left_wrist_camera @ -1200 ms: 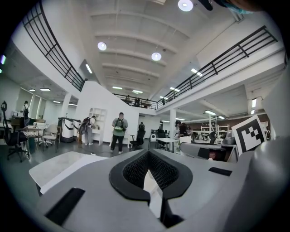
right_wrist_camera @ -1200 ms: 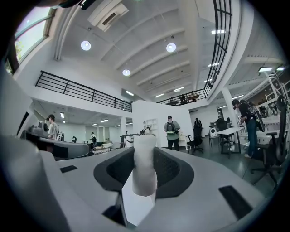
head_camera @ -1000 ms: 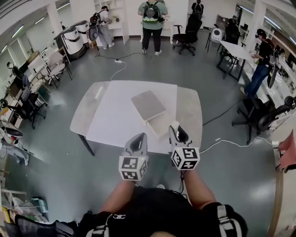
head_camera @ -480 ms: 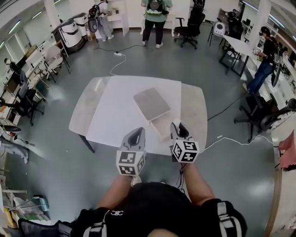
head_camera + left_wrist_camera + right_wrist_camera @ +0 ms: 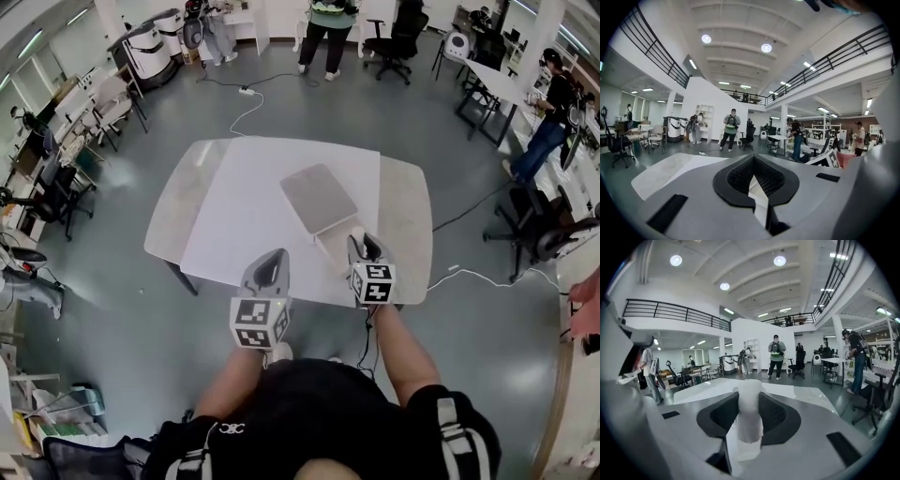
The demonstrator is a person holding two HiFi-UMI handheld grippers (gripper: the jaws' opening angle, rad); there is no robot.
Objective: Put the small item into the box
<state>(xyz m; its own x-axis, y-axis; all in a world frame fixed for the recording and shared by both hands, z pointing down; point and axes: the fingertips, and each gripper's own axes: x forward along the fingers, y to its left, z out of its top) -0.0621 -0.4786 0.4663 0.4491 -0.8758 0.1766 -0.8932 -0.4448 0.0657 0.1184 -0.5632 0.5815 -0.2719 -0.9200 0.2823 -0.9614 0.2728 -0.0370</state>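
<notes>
On the table (image 5: 405,223) a white sheet (image 5: 242,208) carries a flat grey box lid (image 5: 318,198), with the light open box (image 5: 331,251) just in front of it. My right gripper (image 5: 358,240) hangs at the box's near right corner, shut on a small white cylindrical item (image 5: 356,233). The right gripper view shows that item (image 5: 749,414) upright between the dark pads (image 5: 774,414) of the right gripper (image 5: 749,401). My left gripper (image 5: 271,257) hovers over the table's near edge, left of the box. In its own view the left gripper (image 5: 753,163) has its jaws together on nothing.
A cable (image 5: 473,278) trails on the floor right of the table, and another cable with a power strip (image 5: 247,91) lies beyond it. Office chairs (image 5: 539,225) and desks stand to the right, and people (image 5: 327,28) stand at the far side.
Both grippers have moved a little forward over the table's near edge, the right one closer to the box with the item still in it. The head view has shifted toward the table.
</notes>
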